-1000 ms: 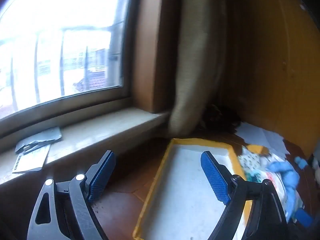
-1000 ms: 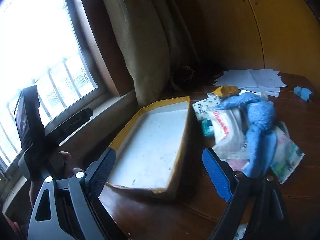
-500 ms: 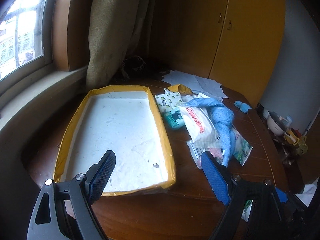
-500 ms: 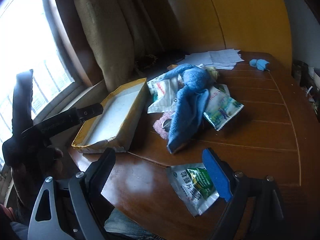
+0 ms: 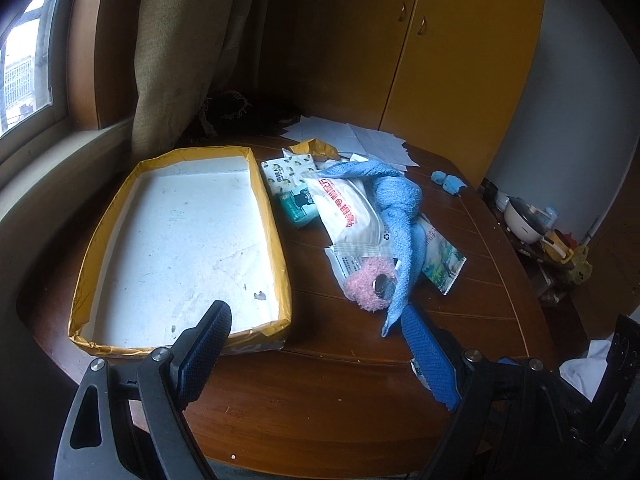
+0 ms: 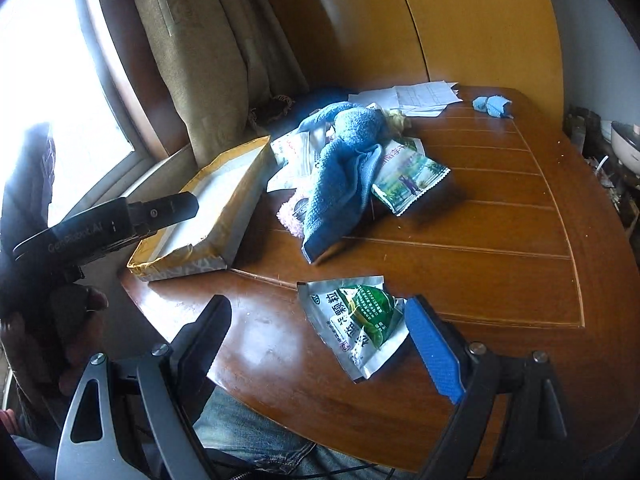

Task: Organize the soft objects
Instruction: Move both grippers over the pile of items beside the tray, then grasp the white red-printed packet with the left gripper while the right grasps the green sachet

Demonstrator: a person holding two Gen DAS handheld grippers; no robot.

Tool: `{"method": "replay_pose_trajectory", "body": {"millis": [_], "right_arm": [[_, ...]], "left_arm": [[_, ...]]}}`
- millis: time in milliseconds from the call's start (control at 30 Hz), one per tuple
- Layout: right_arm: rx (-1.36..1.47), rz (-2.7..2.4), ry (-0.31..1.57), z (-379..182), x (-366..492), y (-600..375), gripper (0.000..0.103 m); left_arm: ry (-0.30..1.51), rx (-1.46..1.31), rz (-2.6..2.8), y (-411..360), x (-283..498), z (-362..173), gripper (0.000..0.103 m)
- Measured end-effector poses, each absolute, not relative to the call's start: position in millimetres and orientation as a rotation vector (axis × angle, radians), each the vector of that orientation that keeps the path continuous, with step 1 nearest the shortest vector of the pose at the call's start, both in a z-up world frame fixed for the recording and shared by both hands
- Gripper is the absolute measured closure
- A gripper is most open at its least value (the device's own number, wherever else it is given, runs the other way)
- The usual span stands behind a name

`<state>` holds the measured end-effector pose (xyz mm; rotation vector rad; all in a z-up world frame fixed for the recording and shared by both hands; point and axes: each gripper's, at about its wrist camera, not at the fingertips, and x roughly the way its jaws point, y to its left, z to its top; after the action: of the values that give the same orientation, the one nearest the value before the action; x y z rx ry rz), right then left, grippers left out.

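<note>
A shallow box (image 5: 184, 240) with yellow taped rim and white bottom lies on the wooden table (image 5: 320, 380); it also shows in the right wrist view (image 6: 224, 184). Right of it is a heap: a blue towel (image 5: 400, 216) (image 6: 340, 168), a pink fluffy item (image 5: 366, 284), a white packet (image 5: 344, 208), a tissue pack (image 5: 292, 188) and a green sachet (image 5: 442, 256) (image 6: 408, 176). A green foil packet (image 6: 356, 328) lies near the table's front edge. My left gripper (image 5: 316, 344) is open above the box's near corner. My right gripper (image 6: 320, 336) is open over the foil packet.
Loose papers (image 5: 352, 136) and a small blue cloth (image 5: 448, 180) lie at the back of the table. A curtain (image 5: 180, 60) and window are at left, a yellow cupboard (image 5: 440, 40) behind. Cluttered items (image 5: 532, 220) stand off the table's right side.
Both views have swung from the window and curtain to the table. The left gripper pulled back over the box's near edge; the right one backed off to the front, over the foil packet.
</note>
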<state>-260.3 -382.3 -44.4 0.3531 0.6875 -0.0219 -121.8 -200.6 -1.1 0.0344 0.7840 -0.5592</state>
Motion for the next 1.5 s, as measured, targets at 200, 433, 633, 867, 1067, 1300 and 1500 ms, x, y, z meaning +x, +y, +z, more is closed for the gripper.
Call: {"method": "replay_pose_trajectory", "body": {"millis": [200,433,633,867,1067,1300,1500], "right_arm": [[0.379,0.007,0.704,-48,-254,-392,0.015],[0.333,0.020,0.727,-54,-243,-399,0.015],[0.303,0.032,0.738,-58,-231,-402,0.015],[0.249,0.026,0.798,-74,-220,-402,0.032],[0.267,0.032,0.814,-84,-217,-406,0.057],[0.255,0.051,0.792,-83,-216,-406,0.079],[0.285,0.096,0.809,-82,-220,-411,0.059]], "left_arm": [[0.790,0.063,-0.564,-211,-117,-3,0.014],[0.838,0.056,-0.591,-221,-104,-15,0.014],[0.867,0.037,-0.594,-225,-91,-18,0.014],[0.899,0.032,-0.596,-233,-74,-17,0.014],[0.942,0.006,-0.622,-249,-43,-11,0.014],[1.023,0.028,-0.632,-288,-2,-18,0.014],[1.090,0.053,-0.625,-312,20,-34,0.019]]}}
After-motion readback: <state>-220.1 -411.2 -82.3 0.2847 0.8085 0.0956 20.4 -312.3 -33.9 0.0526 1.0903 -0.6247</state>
